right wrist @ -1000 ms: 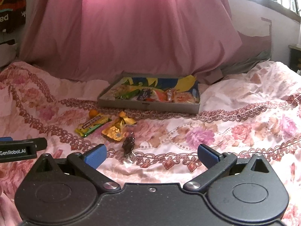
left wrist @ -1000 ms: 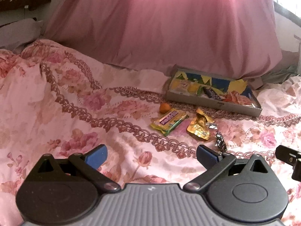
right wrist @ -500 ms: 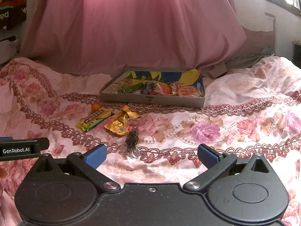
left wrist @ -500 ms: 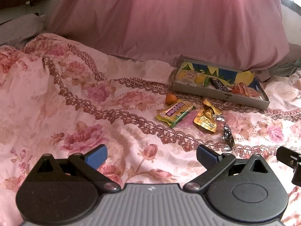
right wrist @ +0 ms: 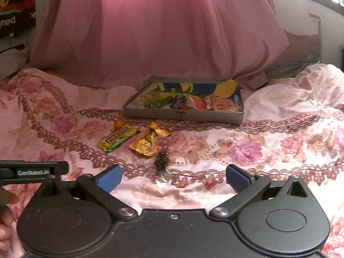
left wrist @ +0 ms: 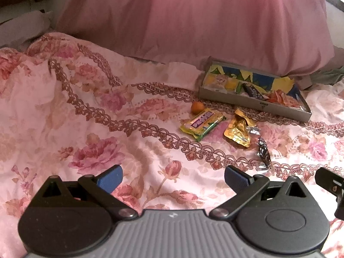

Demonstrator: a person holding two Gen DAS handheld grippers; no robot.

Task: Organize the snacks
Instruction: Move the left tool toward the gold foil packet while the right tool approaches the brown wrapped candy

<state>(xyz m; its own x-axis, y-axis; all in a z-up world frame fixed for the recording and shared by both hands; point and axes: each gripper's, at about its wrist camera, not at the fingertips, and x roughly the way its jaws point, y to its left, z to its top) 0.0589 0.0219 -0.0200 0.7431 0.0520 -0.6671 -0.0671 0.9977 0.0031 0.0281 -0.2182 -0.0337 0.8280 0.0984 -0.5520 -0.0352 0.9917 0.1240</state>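
A shallow grey box [left wrist: 253, 102] [right wrist: 182, 114] holding several snack packs lies on the floral bedspread. In front of it lie a small orange ball [left wrist: 197, 107] [right wrist: 119, 124], a yellow-green bar [left wrist: 203, 123] [right wrist: 118, 137], a gold pouch [left wrist: 237, 129] [right wrist: 146, 143] and a dark foil candy [left wrist: 263, 153] [right wrist: 162, 161]. My left gripper [left wrist: 173, 177] is open and empty, well short of the snacks. My right gripper [right wrist: 173, 177] is open and empty, with the dark candy just beyond its fingertips.
A large pink pillow [left wrist: 193, 21] [right wrist: 161, 32] stands behind the box. The floral bedspread [left wrist: 86, 118] is wrinkled and rises in folds at the left and at the far right [right wrist: 301, 90]. The left gripper's body [right wrist: 32, 169] shows at the right view's left edge.
Both grippers have moved slightly forward and tilted down, so the snacks and box sit lower and larger in view. Both stay open and empty.
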